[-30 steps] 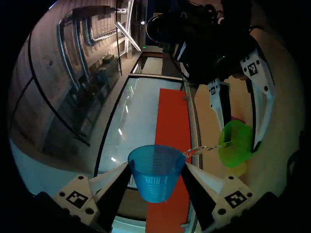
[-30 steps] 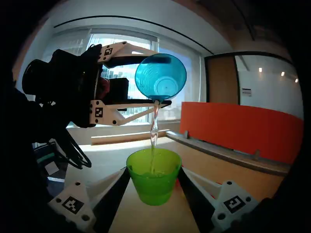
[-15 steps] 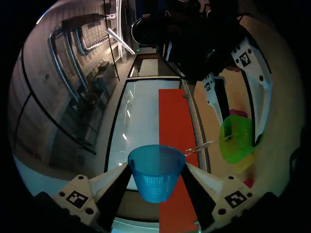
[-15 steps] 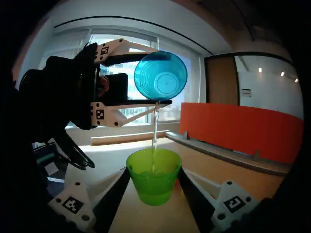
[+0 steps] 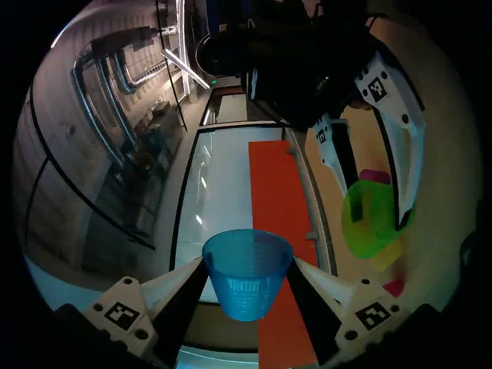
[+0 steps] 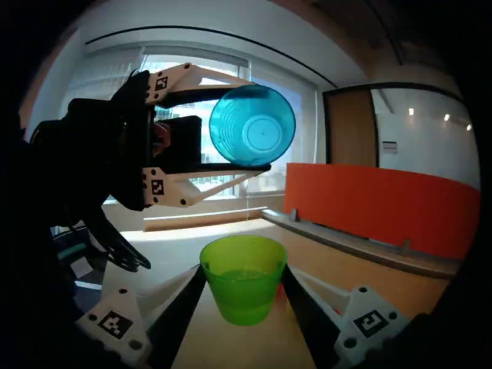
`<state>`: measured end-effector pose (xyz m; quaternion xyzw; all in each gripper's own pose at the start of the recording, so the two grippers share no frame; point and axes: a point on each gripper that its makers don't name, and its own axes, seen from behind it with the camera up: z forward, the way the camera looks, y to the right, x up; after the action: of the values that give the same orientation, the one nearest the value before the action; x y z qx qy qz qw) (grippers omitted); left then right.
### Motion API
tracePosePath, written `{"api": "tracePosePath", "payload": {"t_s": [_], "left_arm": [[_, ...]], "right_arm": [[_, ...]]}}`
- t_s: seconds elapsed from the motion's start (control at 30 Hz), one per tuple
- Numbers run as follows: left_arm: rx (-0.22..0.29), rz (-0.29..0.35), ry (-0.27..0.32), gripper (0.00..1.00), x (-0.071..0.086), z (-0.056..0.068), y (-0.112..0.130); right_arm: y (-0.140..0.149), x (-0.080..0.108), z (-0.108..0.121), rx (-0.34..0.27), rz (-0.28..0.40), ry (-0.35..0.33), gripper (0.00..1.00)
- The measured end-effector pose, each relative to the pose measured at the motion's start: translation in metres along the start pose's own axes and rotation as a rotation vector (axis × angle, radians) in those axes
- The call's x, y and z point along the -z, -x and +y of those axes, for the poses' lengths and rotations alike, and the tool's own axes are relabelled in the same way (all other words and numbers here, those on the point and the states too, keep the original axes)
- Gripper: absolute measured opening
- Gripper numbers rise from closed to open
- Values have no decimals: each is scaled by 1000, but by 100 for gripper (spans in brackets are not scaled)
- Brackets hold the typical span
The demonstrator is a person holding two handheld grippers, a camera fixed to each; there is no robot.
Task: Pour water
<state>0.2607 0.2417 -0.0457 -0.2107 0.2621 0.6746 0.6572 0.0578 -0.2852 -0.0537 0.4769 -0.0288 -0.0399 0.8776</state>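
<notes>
Water [image 6: 243, 295] fills the lower part of the translucent green plastic cup [image 6: 213, 270], which stands upright, clamped between both fingers of the right gripper [image 6: 243, 273]. Directly above the green cup and apart from it, the translucent blue plastic cup [image 6: 252, 134] lies tipped on its side, base toward the right gripper view, pinched between both fingers of the left gripper [image 5: 247, 270]. Whether it holds anything cannot be told. Behind the green cup stretch a pale wooden tabletop [image 6: 344, 258], an orange partition panel [image 6: 393, 206] to its right, and a bright window [image 6: 101, 83].
</notes>
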Motion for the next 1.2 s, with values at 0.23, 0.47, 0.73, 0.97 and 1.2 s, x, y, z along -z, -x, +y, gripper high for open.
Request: {"api": "tracePosePath", "payload": {"t_s": [0.23,0.47,0.73,0.97,1.2], "left_arm": [[26,7,3,85,0,-1,-2],[81,5,12,85,-1,0,4],[263,-5,32,85,-6,8,16],[478,-5,57,85,-10,16,26],[712,-8,78,85,-9,21,39]], "right_arm": [[0,2,1,0,1,3,88],[-2,4,2,0,4,7,88],[-5,6,0,4,12,8,88],[-9,8,-2,15,15,11,88],[-11,12,-3,21,22,13,88]]}}
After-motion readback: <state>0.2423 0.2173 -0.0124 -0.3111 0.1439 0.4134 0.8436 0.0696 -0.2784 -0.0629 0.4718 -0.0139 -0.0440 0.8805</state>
